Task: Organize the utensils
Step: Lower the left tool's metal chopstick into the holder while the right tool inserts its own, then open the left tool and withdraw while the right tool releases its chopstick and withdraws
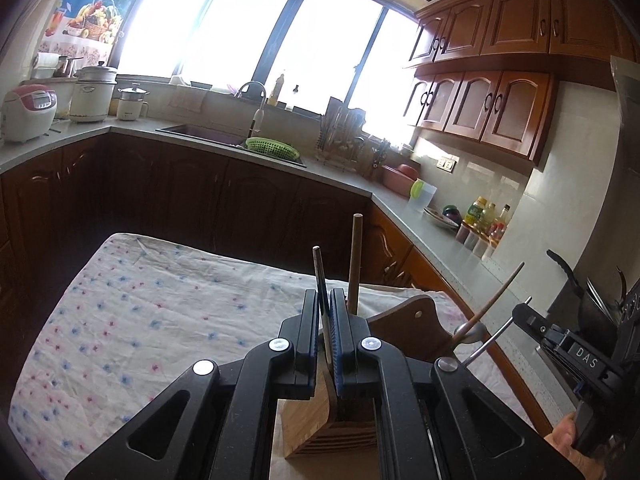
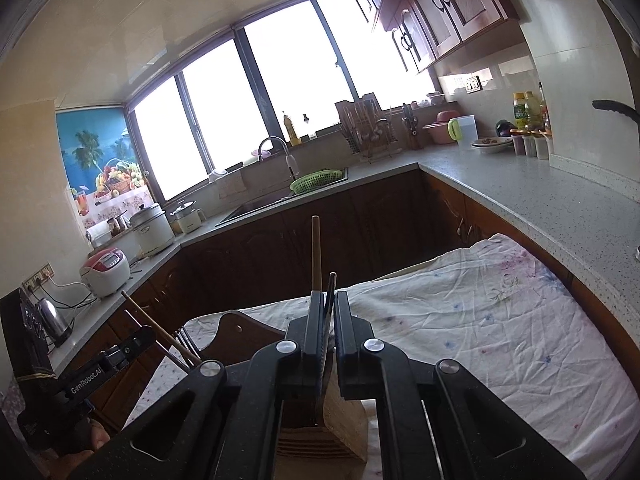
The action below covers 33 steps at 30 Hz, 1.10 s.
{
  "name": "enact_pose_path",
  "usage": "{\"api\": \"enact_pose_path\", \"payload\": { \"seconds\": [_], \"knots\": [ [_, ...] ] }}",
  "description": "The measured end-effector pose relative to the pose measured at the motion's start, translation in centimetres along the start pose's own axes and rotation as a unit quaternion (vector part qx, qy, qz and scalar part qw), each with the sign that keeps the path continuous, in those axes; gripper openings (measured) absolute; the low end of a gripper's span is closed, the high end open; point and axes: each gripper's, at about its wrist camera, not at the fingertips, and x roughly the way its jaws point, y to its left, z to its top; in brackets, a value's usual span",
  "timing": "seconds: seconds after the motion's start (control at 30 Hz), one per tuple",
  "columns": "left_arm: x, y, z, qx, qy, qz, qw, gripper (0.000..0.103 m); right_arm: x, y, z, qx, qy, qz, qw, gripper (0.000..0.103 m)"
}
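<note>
A bamboo utensil holder [image 1: 316, 428] stands on the cloth-covered table, right below both grippers; it also shows in the right wrist view [image 2: 344, 416]. My left gripper [image 1: 325, 300] is shut on a thin dark-handled utensil [image 1: 319, 272] that stands upright over the holder. A wooden handle [image 1: 355, 260] rises from the holder behind it. My right gripper [image 2: 327, 300] is nearly closed around a thin dark utensil [image 2: 330, 292], next to a wooden handle [image 2: 316, 252]. A chopstick [image 1: 496, 300], a ladle and a fork [image 2: 188, 338] also stick out of the holder.
The table carries a flowered white cloth [image 1: 132, 320]. A wooden cutting board [image 1: 416, 324] stands behind the holder. Dark cabinets and a grey counter [image 2: 540, 196] with sink, green basket [image 1: 272, 147], dish rack, bottles and cookers ring the room.
</note>
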Motion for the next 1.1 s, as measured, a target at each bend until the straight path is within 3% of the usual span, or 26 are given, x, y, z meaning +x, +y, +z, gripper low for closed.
{"api": "enact_pose_path", "payload": {
  "seconds": [0.23,0.3,0.37,0.4,0.5,0.53,0.6,0.67,0.73,1.1],
  "knots": [
    [-0.7,0.3,-0.1,-0.003,0.005,-0.004,1.0000,0.005,0.2,-0.1,0.3,0.009,0.006,0.004,1.000,0.005],
    [-0.8,0.5,0.0,-0.009,0.008,-0.007,0.9999,0.007,0.3,-0.1,0.3,0.011,0.011,0.007,1.000,0.010],
    [-1.1,0.8,0.1,-0.012,0.009,-0.006,0.9999,0.021,0.1,-0.3,0.2,0.015,0.010,0.008,1.000,0.011],
    [-1.4,0.9,0.1,-0.013,0.006,-0.005,0.9999,0.024,-0.1,-0.3,0.3,0.017,0.008,0.008,1.000,0.017],
    [-2.6,1.1,0.1,-0.017,0.000,-0.002,0.9998,0.042,-1.2,-0.6,0.4,0.027,-0.009,0.018,0.999,0.058],
    [-3.0,1.2,0.1,-0.021,-0.001,0.001,0.9998,0.052,-1.7,-0.7,0.5,0.029,-0.017,0.018,0.999,0.063],
    [-4.0,1.4,0.0,-0.026,-0.004,0.005,0.9996,0.060,-2.7,-0.8,0.7,0.032,-0.026,0.021,0.999,0.069],
    [-5.0,1.5,-0.2,-0.030,-0.004,0.016,0.9994,0.074,-3.8,-0.9,0.8,0.037,-0.039,0.029,0.998,0.084],
    [-6.2,1.6,-0.7,-0.031,-0.008,0.021,0.9993,0.079,-5.0,-0.8,0.7,0.039,-0.051,0.034,0.997,0.099],
    [-12.4,1.1,-6.1,-0.046,0.022,0.029,0.9983,0.083,-9.7,-1.8,-3.9,0.058,-0.022,0.035,0.997,0.101]
  ]
}}
